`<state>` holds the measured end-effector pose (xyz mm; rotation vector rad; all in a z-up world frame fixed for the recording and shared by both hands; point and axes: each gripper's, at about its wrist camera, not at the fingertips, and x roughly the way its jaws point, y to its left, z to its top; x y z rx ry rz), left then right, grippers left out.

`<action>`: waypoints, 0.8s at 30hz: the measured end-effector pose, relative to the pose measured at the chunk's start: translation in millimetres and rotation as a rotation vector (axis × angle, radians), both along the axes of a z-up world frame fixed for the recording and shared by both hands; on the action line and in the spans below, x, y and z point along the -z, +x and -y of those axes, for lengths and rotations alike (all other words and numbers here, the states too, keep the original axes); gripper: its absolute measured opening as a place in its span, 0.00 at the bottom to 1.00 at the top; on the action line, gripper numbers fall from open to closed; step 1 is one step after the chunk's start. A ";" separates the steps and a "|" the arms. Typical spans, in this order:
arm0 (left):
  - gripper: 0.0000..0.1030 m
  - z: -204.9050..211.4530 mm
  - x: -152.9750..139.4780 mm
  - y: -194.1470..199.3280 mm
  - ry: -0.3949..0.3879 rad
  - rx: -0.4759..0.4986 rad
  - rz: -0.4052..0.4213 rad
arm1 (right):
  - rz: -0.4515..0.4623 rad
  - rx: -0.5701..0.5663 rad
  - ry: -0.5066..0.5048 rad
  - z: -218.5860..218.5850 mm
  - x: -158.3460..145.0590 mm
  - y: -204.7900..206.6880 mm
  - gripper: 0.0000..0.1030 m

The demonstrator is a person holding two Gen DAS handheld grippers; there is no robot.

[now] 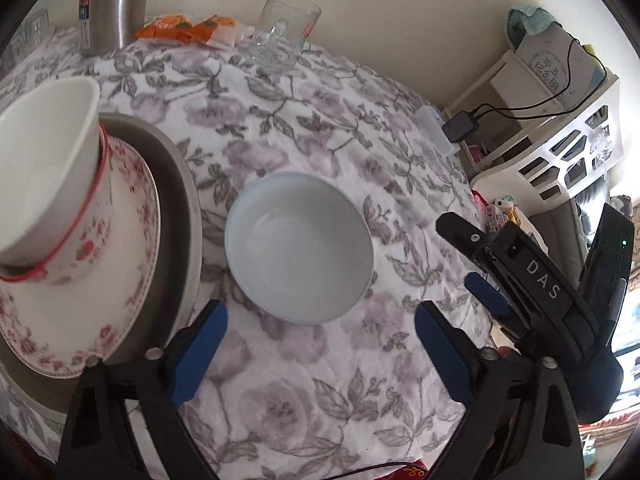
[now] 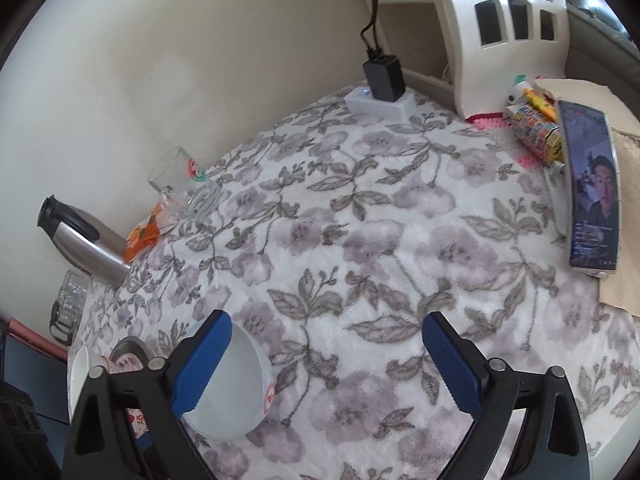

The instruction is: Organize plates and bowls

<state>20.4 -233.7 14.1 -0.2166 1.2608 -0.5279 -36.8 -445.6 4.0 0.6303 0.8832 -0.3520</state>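
Note:
A plain white bowl (image 1: 299, 248) sits on the flowered tablecloth, just ahead of my open, empty left gripper (image 1: 320, 344). At the left a white bowl with a red rim (image 1: 52, 184) rests tilted on a rose-patterned plate (image 1: 132, 272), which lies on a grey metal tray (image 1: 180, 216). My right gripper (image 1: 486, 264) shows at the right in the left wrist view, open and empty. In the right wrist view it (image 2: 327, 360) hovers over the cloth, with the white bowl (image 2: 236, 392) behind its left finger and the stack (image 2: 84, 372) at the lower left.
A steel thermos (image 1: 108, 4), orange packets (image 1: 188, 28) and a glass mug (image 1: 284, 32) stand along the back wall. A power strip with an adapter (image 2: 380, 92), a white shelf (image 2: 500, 20), a row of small jars (image 2: 536, 132) and a propped phone (image 2: 592, 196) stand at the right.

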 end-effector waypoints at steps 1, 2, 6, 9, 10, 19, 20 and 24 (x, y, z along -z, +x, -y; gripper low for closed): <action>0.81 -0.3 3.1 1.0 0.001 -0.009 -0.012 | -0.008 -0.011 0.007 -2.3 2.6 2.2 0.86; 0.79 -1.5 6.2 1.7 0.001 -0.022 -0.025 | -0.017 -0.017 0.010 -4.1 5.0 3.6 0.83; 0.72 -13.5 18.1 6.3 -0.029 -0.109 -0.086 | -0.040 -0.053 0.019 -10.8 13.0 9.6 0.75; 0.66 -20.1 22.0 8.5 -0.046 -0.157 -0.101 | -0.068 -0.085 0.016 -18.4 19.6 15.5 0.67; 0.64 -21.8 23.1 8.8 -0.052 -0.170 -0.103 | -0.077 -0.094 0.021 -20.5 22.4 17.2 0.65; 0.45 -20.1 32.9 10.9 -0.041 -0.210 -0.101 | -0.134 -0.144 0.078 -33.8 43.0 27.6 0.39; 0.41 -20.1 34.1 11.4 -0.036 -0.215 -0.099 | -0.135 -0.148 0.082 -34.9 44.0 28.4 0.38; 0.35 -21.0 35.6 12.3 -0.026 -0.232 -0.087 | -0.140 -0.167 0.081 -39.4 46.3 31.4 0.32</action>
